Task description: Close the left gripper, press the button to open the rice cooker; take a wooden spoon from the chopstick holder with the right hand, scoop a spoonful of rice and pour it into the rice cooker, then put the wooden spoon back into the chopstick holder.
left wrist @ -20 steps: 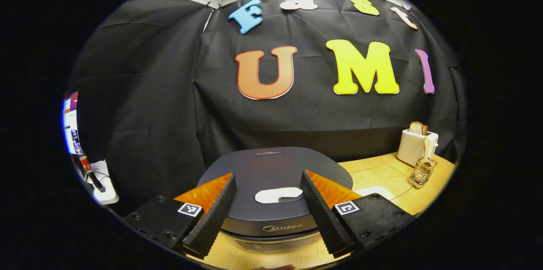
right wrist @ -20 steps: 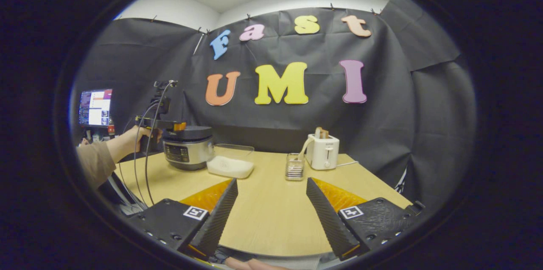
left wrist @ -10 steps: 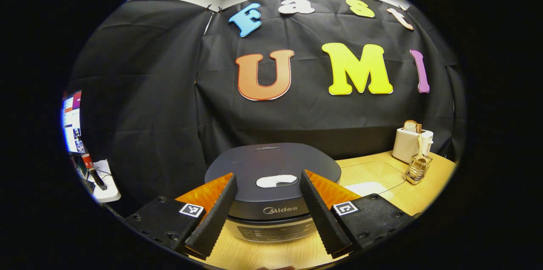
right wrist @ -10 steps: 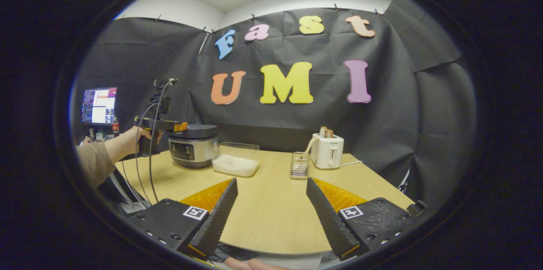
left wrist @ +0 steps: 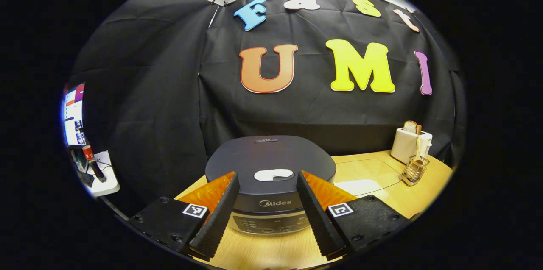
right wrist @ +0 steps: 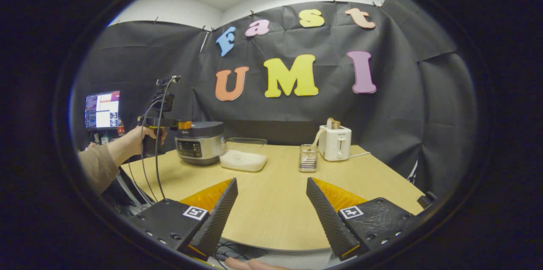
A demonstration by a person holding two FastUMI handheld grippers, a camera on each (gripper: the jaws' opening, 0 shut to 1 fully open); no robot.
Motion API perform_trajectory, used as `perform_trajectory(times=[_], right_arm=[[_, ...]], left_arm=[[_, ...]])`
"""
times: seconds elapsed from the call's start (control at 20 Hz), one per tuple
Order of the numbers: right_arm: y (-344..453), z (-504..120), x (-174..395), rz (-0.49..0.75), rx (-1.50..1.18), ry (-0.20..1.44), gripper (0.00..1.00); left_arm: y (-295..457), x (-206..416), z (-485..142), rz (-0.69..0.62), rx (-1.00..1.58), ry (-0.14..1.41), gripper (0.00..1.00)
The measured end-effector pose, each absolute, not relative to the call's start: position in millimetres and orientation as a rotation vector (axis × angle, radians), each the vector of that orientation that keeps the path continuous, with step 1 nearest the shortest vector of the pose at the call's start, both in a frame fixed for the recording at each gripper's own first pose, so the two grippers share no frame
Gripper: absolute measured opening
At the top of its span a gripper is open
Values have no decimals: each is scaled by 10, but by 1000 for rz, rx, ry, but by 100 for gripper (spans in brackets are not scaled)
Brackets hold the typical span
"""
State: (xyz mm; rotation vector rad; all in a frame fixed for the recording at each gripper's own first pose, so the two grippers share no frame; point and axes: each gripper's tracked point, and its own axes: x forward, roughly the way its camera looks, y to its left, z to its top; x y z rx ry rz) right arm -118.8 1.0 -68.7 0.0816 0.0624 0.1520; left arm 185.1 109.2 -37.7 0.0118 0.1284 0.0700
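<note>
The dark-lidded rice cooker (left wrist: 267, 155) sits straight ahead in the left gripper view, lid down, with its white button (left wrist: 273, 174) on top near the front. My left gripper (left wrist: 266, 176) is open, its fingers framing the cooker's front without touching it. In the right gripper view the rice cooker (right wrist: 199, 143) stands at the table's far left, with the left gripper (right wrist: 182, 125) and a hand (right wrist: 142, 138) beside it. The wooden spoon (right wrist: 317, 138) leans in the chopstick holder (right wrist: 308, 163). My right gripper (right wrist: 272, 181) is open over the near table with nothing between its fingers.
A clear box of rice (right wrist: 243, 160) lies between cooker and holder. A white toaster (right wrist: 335, 143) with bread stands behind the holder. The chopstick holder (left wrist: 414, 168) and toaster (left wrist: 410, 145) are far right in the left gripper view. A monitor (right wrist: 102, 109) glows at left.
The left gripper has drawn back from the cooker, so the lid looks smaller and the front control panel has come into sight. The right gripper shifted slightly; both stay open.
</note>
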Motion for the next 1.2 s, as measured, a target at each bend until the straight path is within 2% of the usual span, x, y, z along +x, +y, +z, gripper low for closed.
perform_trajectory(times=[0.05, 0.15, 0.25, 0.3, 0.7, 1.0, 1.2], right_arm=[[18, -696, -1162, 148, 68, 60, 94], [-20, -679, -1078, 115, 41, 49, 97], [11, -585, -1022, 94, 25, 34, 94], [25, -503, -992, 85, 17, 17, 97], [126, -21, -603, -31, 19, 11, 96], [371, 110, -419, -7, 53, 30, 97], [388, -18, -482, -8, 56, 49, 96]], left_arm=[[1045, 1806, -408, 51, 26, 148, 88], [931, 1586, -568, 29, -28, 247, 86], [920, 1414, -541, 53, -80, 238, 86], [897, 1314, -521, 61, -105, 226, 86], [642, 526, -433, 51, -92, 180, 83], [261, 152, -240, -14, -94, 129, 83], [36, -27, -93, -53, -90, 96, 83]])
